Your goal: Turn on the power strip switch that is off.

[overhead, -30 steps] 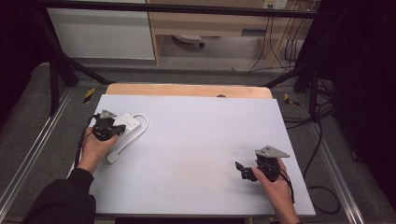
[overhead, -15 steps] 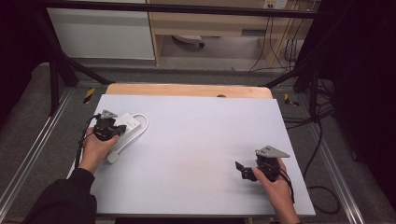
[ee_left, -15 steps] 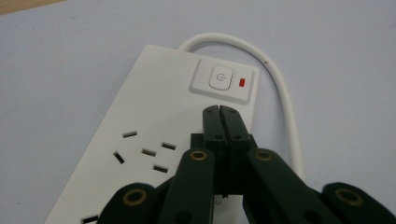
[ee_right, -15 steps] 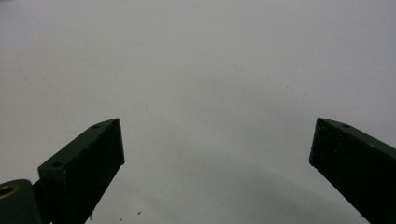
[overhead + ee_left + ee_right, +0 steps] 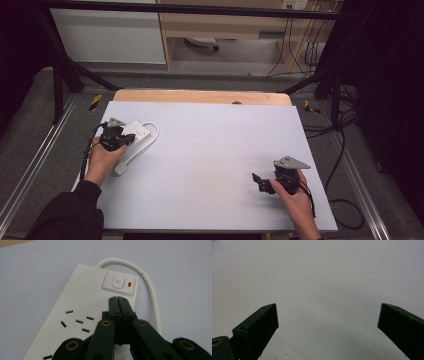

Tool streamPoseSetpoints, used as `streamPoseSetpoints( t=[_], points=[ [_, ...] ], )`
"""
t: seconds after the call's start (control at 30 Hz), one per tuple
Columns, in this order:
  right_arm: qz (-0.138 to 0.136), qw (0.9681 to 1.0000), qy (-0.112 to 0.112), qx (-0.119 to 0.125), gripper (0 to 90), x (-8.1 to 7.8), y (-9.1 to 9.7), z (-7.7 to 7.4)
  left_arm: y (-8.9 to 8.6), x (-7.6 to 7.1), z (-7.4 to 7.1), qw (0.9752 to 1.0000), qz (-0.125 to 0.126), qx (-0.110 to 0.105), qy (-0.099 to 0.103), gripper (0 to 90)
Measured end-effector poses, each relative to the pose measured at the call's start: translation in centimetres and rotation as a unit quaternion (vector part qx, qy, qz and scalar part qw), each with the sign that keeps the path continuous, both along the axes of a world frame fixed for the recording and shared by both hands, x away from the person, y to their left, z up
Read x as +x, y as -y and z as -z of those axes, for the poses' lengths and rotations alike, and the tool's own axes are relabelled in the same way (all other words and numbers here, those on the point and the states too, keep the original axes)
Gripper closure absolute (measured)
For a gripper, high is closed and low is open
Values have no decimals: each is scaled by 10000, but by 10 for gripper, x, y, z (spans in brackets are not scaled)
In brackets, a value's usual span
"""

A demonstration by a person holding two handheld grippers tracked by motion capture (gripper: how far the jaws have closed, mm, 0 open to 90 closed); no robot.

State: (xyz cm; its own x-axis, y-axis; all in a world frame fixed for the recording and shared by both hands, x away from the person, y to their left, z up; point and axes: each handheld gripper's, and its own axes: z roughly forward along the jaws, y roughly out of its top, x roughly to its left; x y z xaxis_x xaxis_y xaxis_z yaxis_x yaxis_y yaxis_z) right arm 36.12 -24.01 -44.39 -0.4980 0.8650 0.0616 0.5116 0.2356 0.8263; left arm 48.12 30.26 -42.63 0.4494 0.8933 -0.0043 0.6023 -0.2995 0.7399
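The white plastic power strip [image 5: 131,141] lay on the left part of the pale grey table surface [image 5: 210,150], running at a slant from near the left edge up toward the middle. Nearest the person, a dark sleeve [image 5: 65,215] came in at the lower left of the high view, and the left hand [image 5: 102,160] held the black two-jaw left gripper [image 5: 131,139] over the strip's far end. On the other side, the right hand [image 5: 295,197] rested near the table's front right, holding the black right gripper [image 5: 256,181] with a grey three-cornered plate [image 5: 291,162] on top, well apart from the strip.

In the left gripper view the left gripper [image 5: 117,298] had its jaws pressed together with nothing between them, the tips just beside the strip's raised switch panel; whether they touched the casing could not be told. The square white power button [image 5: 118,282] sat just beyond the tips, with a small red indicator [image 5: 129,284] beside it. Slotted sockets [image 5: 77,321] showed on the strip's face to the left of the jaws. A round white cable [image 5: 150,287] left the strip's far end and curved round along its side.

In the right gripper view the right gripper [image 5: 328,311] had its jaws spread wide, empty, above bare table.

Beyond the grey surface a strip of light wooden tabletop [image 5: 200,96] showed, then dark floor with black cables [image 5: 345,135].
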Motion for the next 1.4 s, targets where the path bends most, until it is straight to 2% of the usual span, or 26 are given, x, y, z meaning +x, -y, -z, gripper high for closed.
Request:
streamPoseSetpoints(
  t=[0.63,1.23,1.4],
  points=[
    [-1,10000,8,-2,36,0,0,0,1,1,1,10000,-8,-38,36,900],
    [-9,10000,8,-17,36,0,1,0,2,-2,-5,9994,28,-207,278,900],
    [-8,10000,10,-17,36,0,1,0,4,-3,-7,9991,3,-257,347,861]
  ],
)
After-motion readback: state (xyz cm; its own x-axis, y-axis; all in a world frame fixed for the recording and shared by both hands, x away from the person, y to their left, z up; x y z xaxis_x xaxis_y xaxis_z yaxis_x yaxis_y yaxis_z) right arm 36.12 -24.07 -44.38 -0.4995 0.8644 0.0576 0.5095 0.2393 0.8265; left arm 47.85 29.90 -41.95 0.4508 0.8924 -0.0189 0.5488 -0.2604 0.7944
